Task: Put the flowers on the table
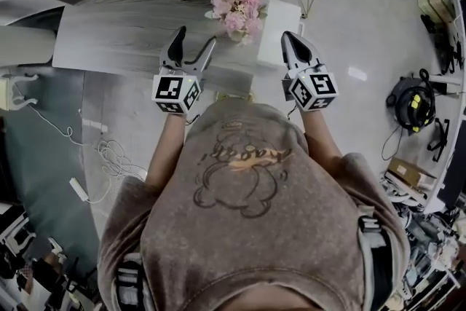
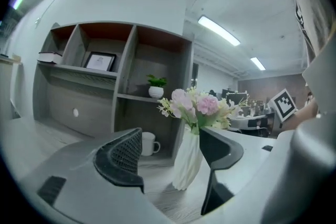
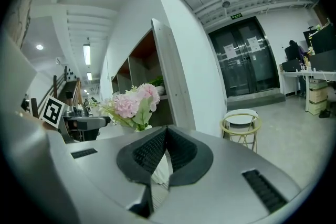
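Pink and cream flowers (image 1: pixel 237 2) stand upright in a white ribbed vase (image 2: pixel 189 161) on the grey wooden table (image 1: pixel 124 29), near its right end. My left gripper (image 1: pixel 193 45) is open and empty, a little short of the vase and to its left. In the left gripper view the vase shows between the spread fingers (image 2: pixel 123 157), apart from them. My right gripper (image 1: pixel 293 41) is shut on nothing, to the right of the flowers. In the right gripper view the flowers (image 3: pixel 131 104) rise up and to the left of the shut right gripper (image 3: pixel 165 132), which hides most of the vase.
A shelf unit (image 2: pixel 126 76) behind the table holds a white mug (image 2: pixel 149 142), a small potted plant (image 2: pixel 156 86) and a picture frame (image 2: pixel 100 61). A white block (image 1: pixel 280 29) lies by the flowers. A gold-framed stool (image 3: pixel 240 124) stands on the floor to the right. Cables (image 1: pixel 109 156) trail on the floor.
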`<state>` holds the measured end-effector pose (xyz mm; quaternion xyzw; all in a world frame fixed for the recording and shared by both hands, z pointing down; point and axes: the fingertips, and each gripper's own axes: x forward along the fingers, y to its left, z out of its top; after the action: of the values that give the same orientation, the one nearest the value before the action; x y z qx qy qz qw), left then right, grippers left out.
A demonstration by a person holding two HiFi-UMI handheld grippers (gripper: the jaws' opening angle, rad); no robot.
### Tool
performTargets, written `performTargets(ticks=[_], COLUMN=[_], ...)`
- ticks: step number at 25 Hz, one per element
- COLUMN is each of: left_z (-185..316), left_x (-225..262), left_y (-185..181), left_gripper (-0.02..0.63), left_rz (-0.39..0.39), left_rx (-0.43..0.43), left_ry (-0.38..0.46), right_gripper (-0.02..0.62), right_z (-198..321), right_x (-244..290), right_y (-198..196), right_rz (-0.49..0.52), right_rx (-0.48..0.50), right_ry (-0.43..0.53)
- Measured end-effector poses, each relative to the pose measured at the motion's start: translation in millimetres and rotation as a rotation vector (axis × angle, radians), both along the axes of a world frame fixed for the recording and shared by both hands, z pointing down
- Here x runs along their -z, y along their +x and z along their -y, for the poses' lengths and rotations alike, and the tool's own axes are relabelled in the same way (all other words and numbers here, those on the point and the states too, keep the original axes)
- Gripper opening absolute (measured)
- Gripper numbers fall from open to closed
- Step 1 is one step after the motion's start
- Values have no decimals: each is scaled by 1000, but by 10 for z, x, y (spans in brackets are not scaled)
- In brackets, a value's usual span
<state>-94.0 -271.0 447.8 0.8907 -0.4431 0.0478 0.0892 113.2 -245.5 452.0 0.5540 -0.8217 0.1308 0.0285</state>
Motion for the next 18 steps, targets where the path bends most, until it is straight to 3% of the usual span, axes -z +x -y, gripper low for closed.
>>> performTargets(ticks=[5, 10, 18], left_z=[-153, -209, -229], left_x=[121, 113, 74], left_y=[-194, -253, -312], left_gripper=[345, 322, 102], left_rz=[-41, -50, -79], left_rx=[74, 85, 118], left_ry=[-2, -9, -21], right_gripper=[-3, -3, -3], right_z=[25, 41, -15], right_x=[68, 100, 95], right_y=[-76, -116, -79], right_rz=[-25, -34, -38], right_rx=[19, 32, 15], right_ry=[25, 36, 36])
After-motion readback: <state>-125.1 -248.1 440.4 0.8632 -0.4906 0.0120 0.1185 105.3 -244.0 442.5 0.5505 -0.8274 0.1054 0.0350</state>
